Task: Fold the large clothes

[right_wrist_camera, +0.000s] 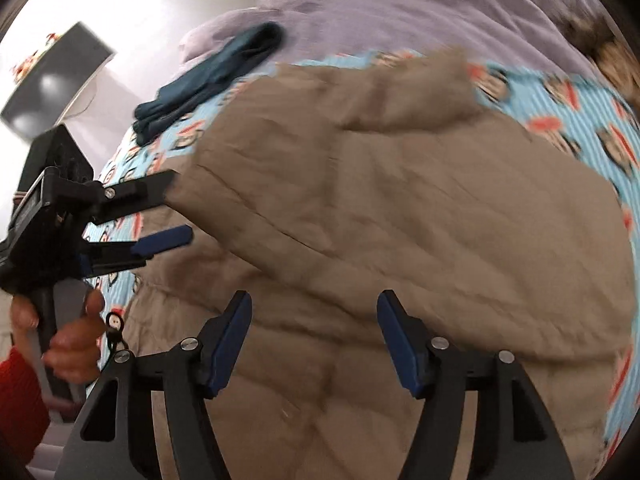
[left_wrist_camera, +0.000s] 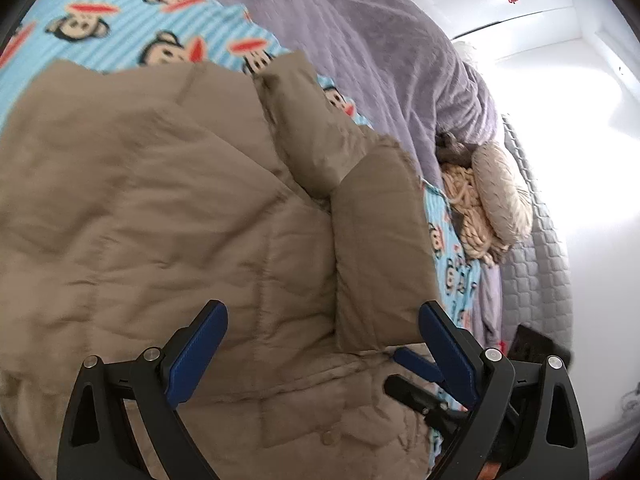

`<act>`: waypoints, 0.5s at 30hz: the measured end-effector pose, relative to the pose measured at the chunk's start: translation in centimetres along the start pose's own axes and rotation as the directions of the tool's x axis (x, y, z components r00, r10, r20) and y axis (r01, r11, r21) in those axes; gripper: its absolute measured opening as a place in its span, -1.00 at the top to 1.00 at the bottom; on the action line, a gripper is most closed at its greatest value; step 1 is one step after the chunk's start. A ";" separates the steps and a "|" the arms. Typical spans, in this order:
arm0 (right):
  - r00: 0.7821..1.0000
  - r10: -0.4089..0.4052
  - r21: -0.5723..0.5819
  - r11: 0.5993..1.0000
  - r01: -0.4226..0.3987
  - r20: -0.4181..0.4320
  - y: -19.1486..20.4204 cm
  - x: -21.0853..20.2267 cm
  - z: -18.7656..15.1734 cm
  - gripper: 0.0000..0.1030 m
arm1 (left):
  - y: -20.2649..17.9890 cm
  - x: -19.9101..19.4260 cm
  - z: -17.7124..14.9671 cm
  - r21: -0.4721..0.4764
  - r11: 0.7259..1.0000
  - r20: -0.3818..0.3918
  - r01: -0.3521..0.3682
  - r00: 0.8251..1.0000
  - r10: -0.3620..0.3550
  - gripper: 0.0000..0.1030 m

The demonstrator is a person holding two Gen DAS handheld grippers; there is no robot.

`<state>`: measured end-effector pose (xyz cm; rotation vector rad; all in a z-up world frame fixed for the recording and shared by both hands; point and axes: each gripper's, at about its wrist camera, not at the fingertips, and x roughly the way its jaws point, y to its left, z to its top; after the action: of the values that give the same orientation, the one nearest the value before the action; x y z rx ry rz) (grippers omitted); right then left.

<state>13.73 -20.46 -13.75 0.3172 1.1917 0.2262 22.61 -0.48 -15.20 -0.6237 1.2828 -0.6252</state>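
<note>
Where it lies folded, quilted jacket (left_wrist_camera: 160,208) puffs.

Jacket (left_wrist_camera: 168,208) on sheet (left_wrist_camera: 120,28)

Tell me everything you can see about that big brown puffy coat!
The puffy coat is tan-brown, quilted in stitched panels, and looks soft and padded. It lies spread on the monkey-print sheet on the bed, with one sleeve folded back over its body. A button shows near its lower edge. The left gripper and right gripper both hover open above it; neither pinches the fabric. The picture is blurry, so finer details are unclear.
</note>
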 end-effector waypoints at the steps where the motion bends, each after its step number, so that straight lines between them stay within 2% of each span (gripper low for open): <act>1: 1.000 -0.002 0.048 0.999 0.002 -0.006 -1.7 -0.6 -0.5 -0.34 | 0.0 0.4 0.0 -0.004 1.000 -0.004 -0.003 1.000 0.003 -0.88; 3: 1.000 0.003 0.157 0.988 -0.001 -0.010 -5.1 -1.9 -1.4 -0.34 | 0.0 1.1 0.2 -0.012 1.000 -0.015 -0.021 1.000 0.020 -0.88; 6: 1.000 0.025 0.365 0.931 -0.030 0.018 -11.2 -3.9 -3.2 -0.34 | -0.2 1.0 0.6 -0.021 1.000 -0.005 0.011 1.000 -0.011 -0.88; 8: 0.997 0.052 0.501 0.862 -0.076 0.063 -15.2 -5.1 -4.3 -0.34 | -0.4 0.6 1.0 -0.026 0.999 0.011 0.036 0.999 -0.036 -0.88; 10: 0.989 0.082 0.587 0.797 -0.139 0.124 -17.9 -5.7 -5.0 -0.34 | -0.4 0.2 1.4 -0.038 0.997 0.026 0.072 0.997 -0.071 -0.88; 13: 0.976 0.096 0.671 0.713 -0.203 0.193 -20.9 -5.9 -5.4 -0.34 | -0.3 0.2 1.8 -0.061 0.991 0.032 0.120 0.992 -0.118 -0.88; 15: 0.970 0.113 0.703 0.672 -0.234 0.215 -21.9 -5.6 -5.4 -0.34 | -0.4 0.9 1.9 -0.052 0.993 0.010 0.102 0.995 -0.101 -0.88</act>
<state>6.77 -42.14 -18.53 1.1428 1.0492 -0.1277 24.56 -1.24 -15.22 -0.7374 1.2695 -0.6737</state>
